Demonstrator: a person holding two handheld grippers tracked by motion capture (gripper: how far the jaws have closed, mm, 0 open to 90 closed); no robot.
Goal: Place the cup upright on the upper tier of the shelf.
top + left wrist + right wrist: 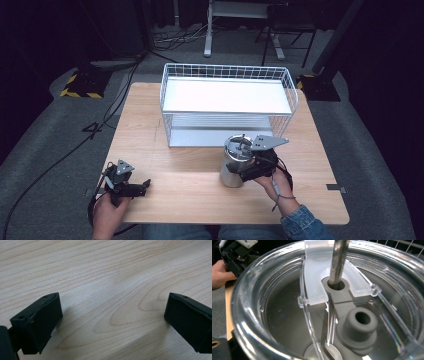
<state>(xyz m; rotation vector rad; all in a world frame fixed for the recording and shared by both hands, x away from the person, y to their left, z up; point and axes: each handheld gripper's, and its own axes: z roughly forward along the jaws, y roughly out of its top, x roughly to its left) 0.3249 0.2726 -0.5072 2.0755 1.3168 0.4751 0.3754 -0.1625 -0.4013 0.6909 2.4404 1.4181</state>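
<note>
right gripper [250,167] against the steel canister [234,162], standing upright on the table [200,200] just in front of the wire basket [227,102]; clear lid [287,315] and metal rod [338,262] close up. can't tell jaw state. left gripper [142,186] low over bare wood, jaws spread, holding nothing.

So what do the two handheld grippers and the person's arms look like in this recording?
Both are black two-jaw tools. The left gripper has blocky matte black jaws with small screw holes, and the right gripper carries a grey three-cornered plate on top, as does the left. Dark cables trail from each. A blue denim sleeve covers the right forearm.
</note>
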